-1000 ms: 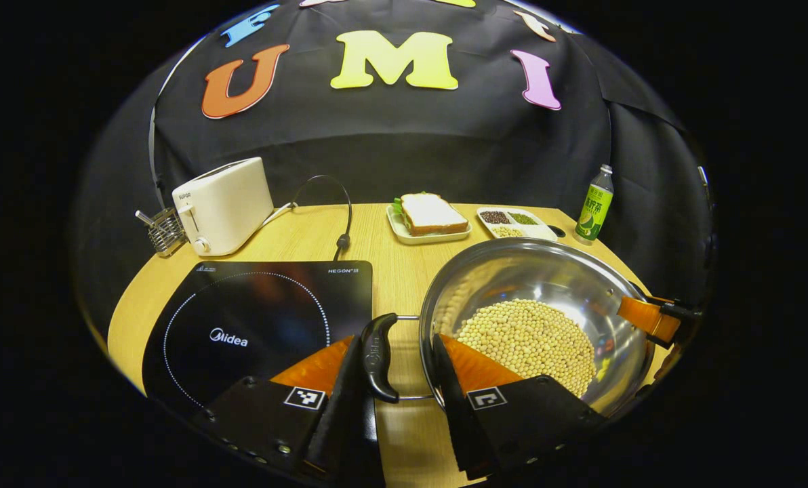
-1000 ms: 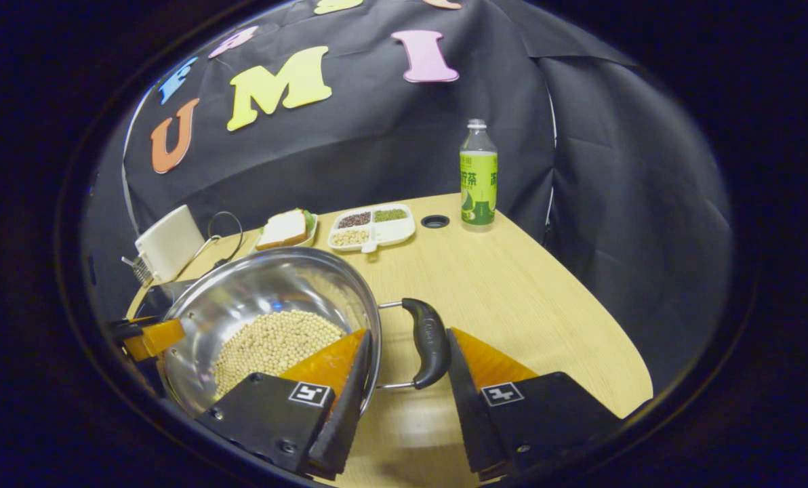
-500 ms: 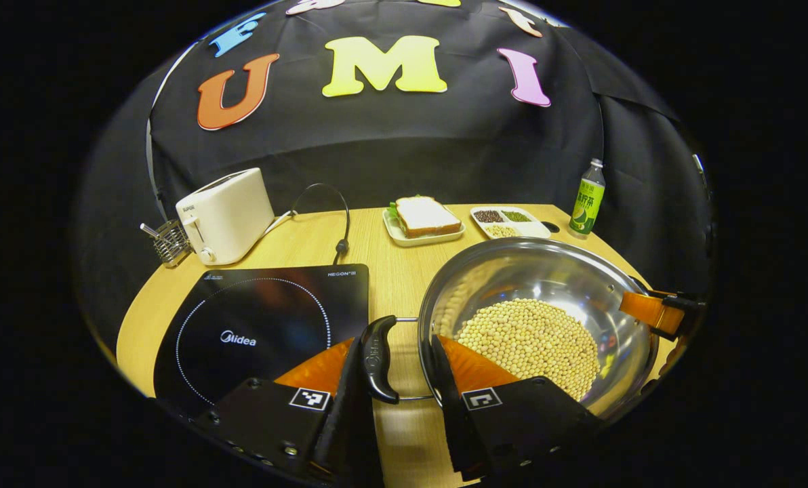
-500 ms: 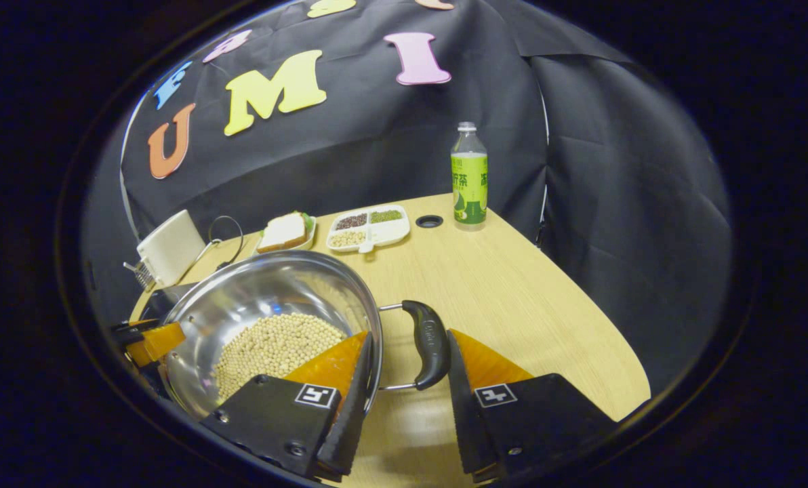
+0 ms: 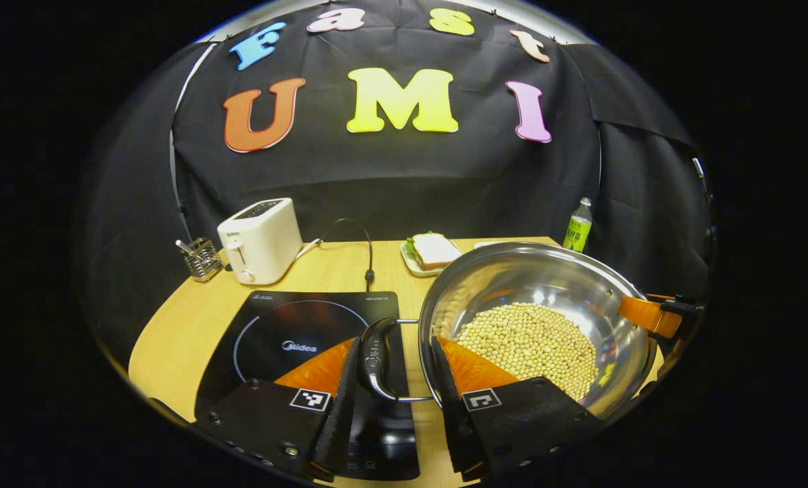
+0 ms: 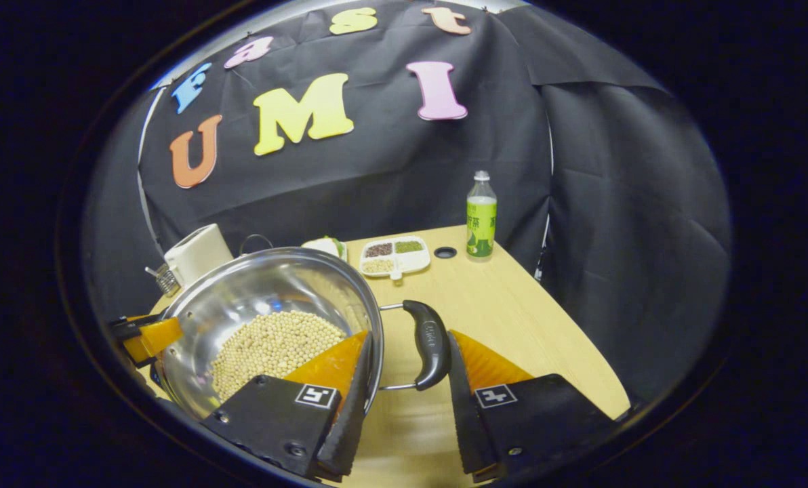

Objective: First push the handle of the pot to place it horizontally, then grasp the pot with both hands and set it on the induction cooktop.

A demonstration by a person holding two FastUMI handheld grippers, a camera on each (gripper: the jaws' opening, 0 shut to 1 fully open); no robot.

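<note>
A steel pot (image 5: 553, 285) holding soybeans (image 5: 526, 339) hangs in the air between both grippers. My left gripper (image 5: 394, 386) is shut across the pot's black left handle (image 5: 375, 358) and rim, one finger outside the handle and one inside the wall. My right gripper (image 6: 404, 386) holds the black right handle (image 6: 430, 342) and the pot's (image 6: 268, 285) wall the same way. The black induction cooktop (image 5: 289, 332) lies on the table below and left of the pot, partly under my left gripper. The right gripper's orange finger (image 5: 648, 315) shows at the pot's far rim.
At the back of the wooden table (image 6: 512, 312) stand a white toaster (image 5: 260, 238), a wire rack (image 5: 200, 257), a sandwich plate (image 5: 433, 252), a divided tray of beans (image 6: 394, 256) and a green bottle (image 6: 480, 215). A black cable (image 5: 367, 257) runs behind the cooktop.
Both grippers have risen with the pot, so the table has dropped away. The pot has shifted left, and the cooktop now reaches under my left gripper.
</note>
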